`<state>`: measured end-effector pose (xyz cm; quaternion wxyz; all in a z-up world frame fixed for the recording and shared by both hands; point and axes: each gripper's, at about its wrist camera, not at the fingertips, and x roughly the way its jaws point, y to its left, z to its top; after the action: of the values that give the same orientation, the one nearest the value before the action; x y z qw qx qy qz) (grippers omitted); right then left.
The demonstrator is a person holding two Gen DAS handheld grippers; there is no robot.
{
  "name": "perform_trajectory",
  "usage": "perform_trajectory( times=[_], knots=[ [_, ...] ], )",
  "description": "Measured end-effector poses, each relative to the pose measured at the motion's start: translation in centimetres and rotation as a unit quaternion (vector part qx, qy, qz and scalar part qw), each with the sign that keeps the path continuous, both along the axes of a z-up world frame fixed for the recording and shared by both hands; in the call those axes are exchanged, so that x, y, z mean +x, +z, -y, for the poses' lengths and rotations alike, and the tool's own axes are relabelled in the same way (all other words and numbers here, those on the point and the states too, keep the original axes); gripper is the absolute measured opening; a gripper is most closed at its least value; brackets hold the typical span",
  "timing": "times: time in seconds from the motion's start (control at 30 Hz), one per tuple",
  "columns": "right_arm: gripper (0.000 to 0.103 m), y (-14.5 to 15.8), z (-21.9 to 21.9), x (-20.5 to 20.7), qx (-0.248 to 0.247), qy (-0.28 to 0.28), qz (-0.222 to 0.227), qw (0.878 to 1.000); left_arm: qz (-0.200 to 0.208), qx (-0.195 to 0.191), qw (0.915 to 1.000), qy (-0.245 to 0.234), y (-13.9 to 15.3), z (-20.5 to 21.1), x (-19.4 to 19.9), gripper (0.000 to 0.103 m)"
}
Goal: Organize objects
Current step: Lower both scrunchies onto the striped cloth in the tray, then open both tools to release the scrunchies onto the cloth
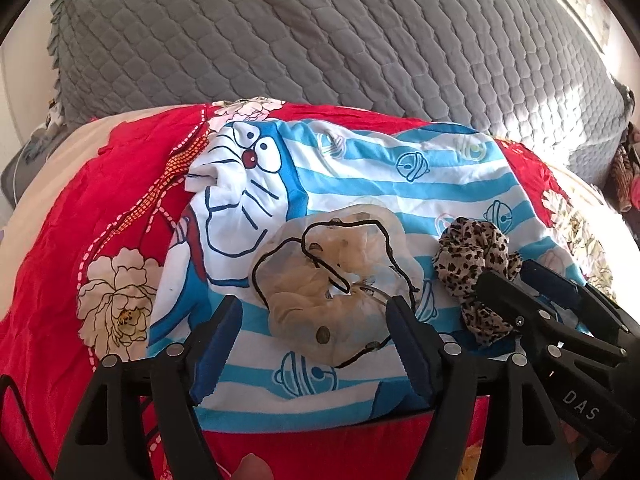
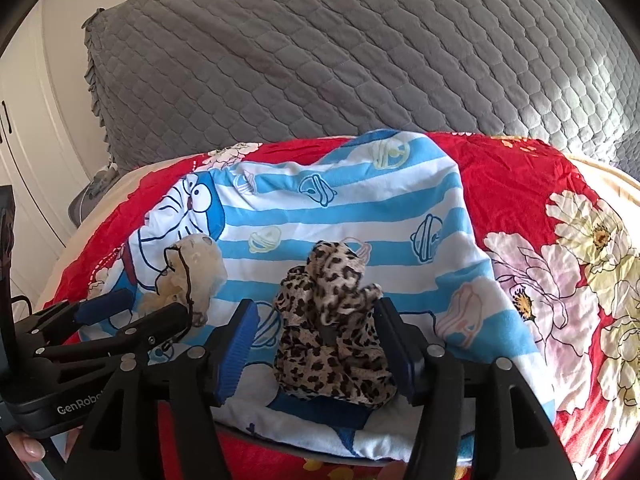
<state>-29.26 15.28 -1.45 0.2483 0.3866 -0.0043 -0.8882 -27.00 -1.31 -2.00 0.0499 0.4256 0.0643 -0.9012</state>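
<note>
On a blue-striped cartoon cloth (image 1: 360, 184), a sheer beige scrunchie (image 1: 332, 280) lies between the released left gripper (image 1: 316, 340); just right, a leopard scrunchie (image 2: 332, 320) lies between the released right gripper (image 2: 320, 344).

The left gripper (image 1: 316, 332) stands open around a sheer beige scrunchie (image 1: 332, 292) lying on a blue-striped cartoon cloth (image 1: 360, 184) over a red floral quilt (image 1: 80, 208), with a leopard scrunchie (image 1: 476, 264) just to its right at the right gripper (image 1: 516, 276).
</note>
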Motion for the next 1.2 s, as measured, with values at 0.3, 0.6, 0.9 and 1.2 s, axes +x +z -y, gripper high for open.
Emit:
perform_trajectory(
  times=[0.3,0.6,0.9,1.2],
  knots=[
    [0.063,1.3,0.2,1.0,0.002,0.008,-0.011,1.000,-0.011,-0.015,0.9997,0.019,1.6,0.8,0.9,0.076],
    [0.064,1.9,-0.1,2.2,0.015,0.019,0.000,1.000,-0.004,0.001,0.9998,0.018,2.6,0.9,2.9,0.079],
    [0.080,4.2,-1.2,3.9,0.023,0.008,-0.004,1.000,0.005,-0.005,1.0000,0.007,3.5,-0.5,3.9,0.080],
    [0.080,5.0,-2.9,4.0,0.020,-0.003,0.010,1.000,0.002,-0.007,1.0000,0.005,4.1,-1.1,4.8,0.080]
  ],
)
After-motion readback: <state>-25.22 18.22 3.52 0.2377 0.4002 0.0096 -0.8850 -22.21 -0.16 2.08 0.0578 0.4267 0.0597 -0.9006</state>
